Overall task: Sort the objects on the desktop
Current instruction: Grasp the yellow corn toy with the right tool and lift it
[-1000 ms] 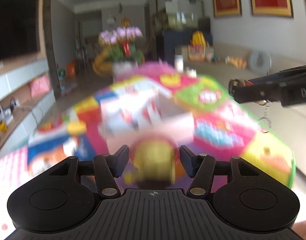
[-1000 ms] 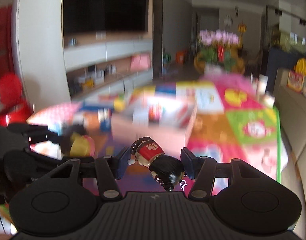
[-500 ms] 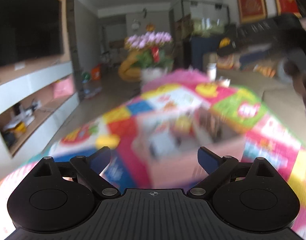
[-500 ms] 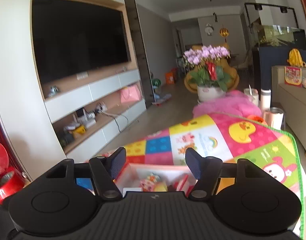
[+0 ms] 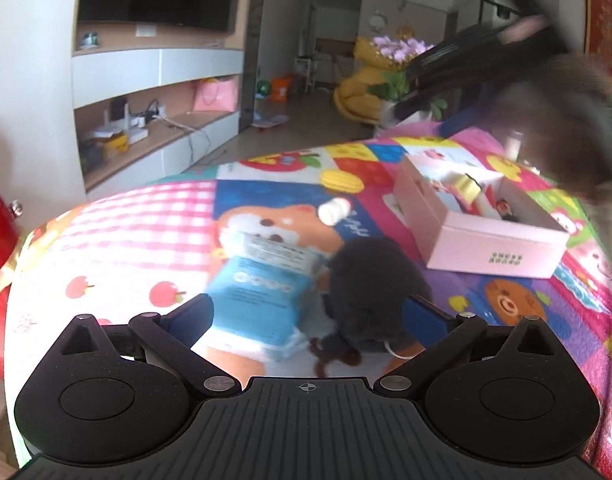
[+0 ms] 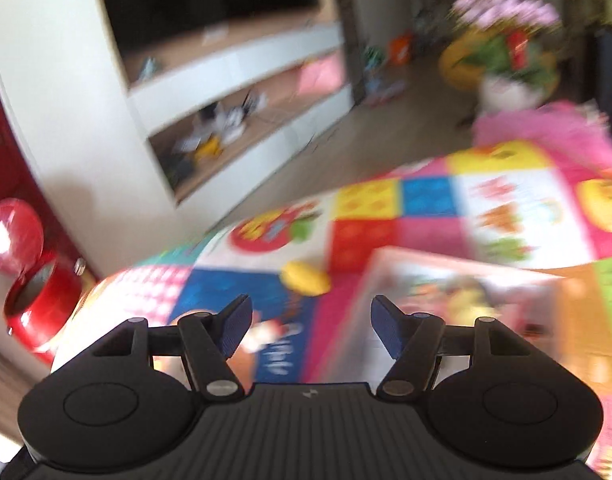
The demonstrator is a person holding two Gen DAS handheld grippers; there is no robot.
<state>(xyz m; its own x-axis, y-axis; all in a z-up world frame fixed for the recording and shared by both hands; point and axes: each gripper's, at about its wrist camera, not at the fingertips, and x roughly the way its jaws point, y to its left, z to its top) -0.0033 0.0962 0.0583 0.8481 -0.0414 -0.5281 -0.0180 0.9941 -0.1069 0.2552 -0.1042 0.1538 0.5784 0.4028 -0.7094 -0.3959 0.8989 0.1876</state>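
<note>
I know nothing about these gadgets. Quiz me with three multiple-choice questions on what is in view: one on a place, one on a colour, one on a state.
1. Where does the yellow macaron-shaped toy lie?
A. inside the pink box
B. on the play mat, left of the pink box
C. on the TV shelf

2. What colour is the box on the mat?
A. pink
B. green
C. black

3. How do the fingers of the left hand-held gripper stand?
A. clamped on the blue packet
B. spread apart, holding nothing
C. out of view

Answers: 1 B, it sits on the mat beside the box. 2 A, its walls are pale pink. 3 B, the blue packet and dark fuzzy toy lie between the fingers, ungripped.
</note>
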